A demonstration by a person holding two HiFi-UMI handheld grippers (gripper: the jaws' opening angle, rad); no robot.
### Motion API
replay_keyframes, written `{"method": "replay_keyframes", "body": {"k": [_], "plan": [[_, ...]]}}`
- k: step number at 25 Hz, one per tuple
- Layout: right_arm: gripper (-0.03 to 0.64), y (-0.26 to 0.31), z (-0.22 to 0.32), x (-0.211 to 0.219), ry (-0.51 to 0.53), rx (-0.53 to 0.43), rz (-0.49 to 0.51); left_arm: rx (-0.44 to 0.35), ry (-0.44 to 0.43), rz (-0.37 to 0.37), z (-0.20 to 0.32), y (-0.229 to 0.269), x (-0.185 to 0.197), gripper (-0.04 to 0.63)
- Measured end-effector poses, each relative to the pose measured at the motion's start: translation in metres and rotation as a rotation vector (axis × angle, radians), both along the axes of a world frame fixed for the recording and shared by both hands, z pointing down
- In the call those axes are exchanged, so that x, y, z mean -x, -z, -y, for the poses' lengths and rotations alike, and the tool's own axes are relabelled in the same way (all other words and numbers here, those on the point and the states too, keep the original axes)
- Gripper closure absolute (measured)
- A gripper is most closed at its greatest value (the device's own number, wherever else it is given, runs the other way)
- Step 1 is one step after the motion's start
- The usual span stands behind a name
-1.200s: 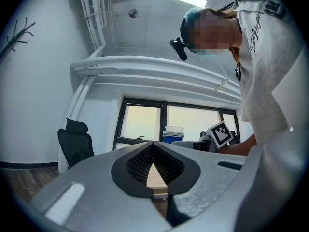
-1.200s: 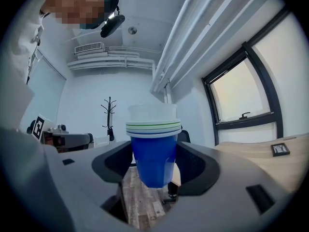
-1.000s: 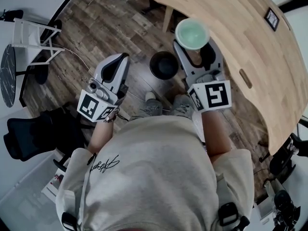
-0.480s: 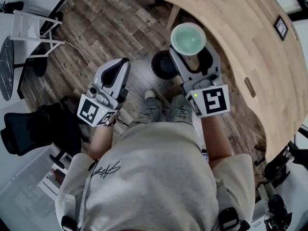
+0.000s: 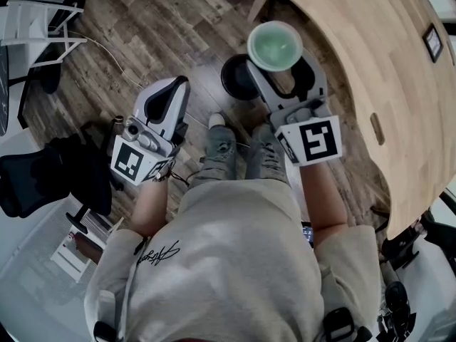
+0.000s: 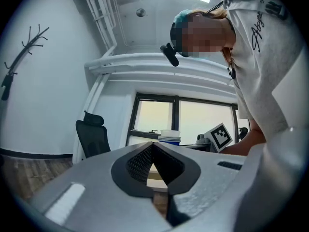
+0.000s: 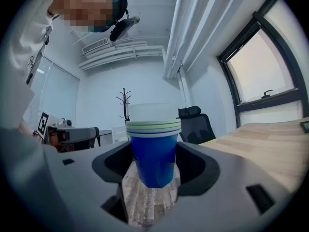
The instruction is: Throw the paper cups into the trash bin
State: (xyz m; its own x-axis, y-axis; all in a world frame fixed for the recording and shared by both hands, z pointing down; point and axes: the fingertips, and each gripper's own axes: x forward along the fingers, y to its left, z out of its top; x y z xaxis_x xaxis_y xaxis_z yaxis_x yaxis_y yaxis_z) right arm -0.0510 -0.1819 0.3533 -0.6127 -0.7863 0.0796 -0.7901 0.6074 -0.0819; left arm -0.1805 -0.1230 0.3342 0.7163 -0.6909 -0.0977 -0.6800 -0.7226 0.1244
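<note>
Paper cups are gripped in right claw, at 1 o'clock of trash bin; left claw is held closed.

Right hand-held gripper clamped on stacked paper cups (blue outermost), wooden table beside.

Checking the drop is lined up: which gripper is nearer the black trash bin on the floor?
Right. The right gripper, shut on the stacked paper cups, overlaps the trash bin in the head view; the left gripper, shut and empty, sits off to its left.
</note>
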Motion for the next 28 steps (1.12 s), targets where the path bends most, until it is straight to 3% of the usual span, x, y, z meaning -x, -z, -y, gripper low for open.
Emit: {"method": "replay_keyframes", "body": {"k": [15, 28], "plan": [[0.333, -0.093, -0.012, 0.015, 0.074, 0.082, -0.034, 0.054, 0.043, -0.009, -0.01, -0.072, -0.001, 0.592], [0.333, -0.182, -0.039, 0.027, 0.112, 0.25, -0.107, 0.091, 0.081, -0.03, -0.016, -0.118, 0.019, 0.592]]}}
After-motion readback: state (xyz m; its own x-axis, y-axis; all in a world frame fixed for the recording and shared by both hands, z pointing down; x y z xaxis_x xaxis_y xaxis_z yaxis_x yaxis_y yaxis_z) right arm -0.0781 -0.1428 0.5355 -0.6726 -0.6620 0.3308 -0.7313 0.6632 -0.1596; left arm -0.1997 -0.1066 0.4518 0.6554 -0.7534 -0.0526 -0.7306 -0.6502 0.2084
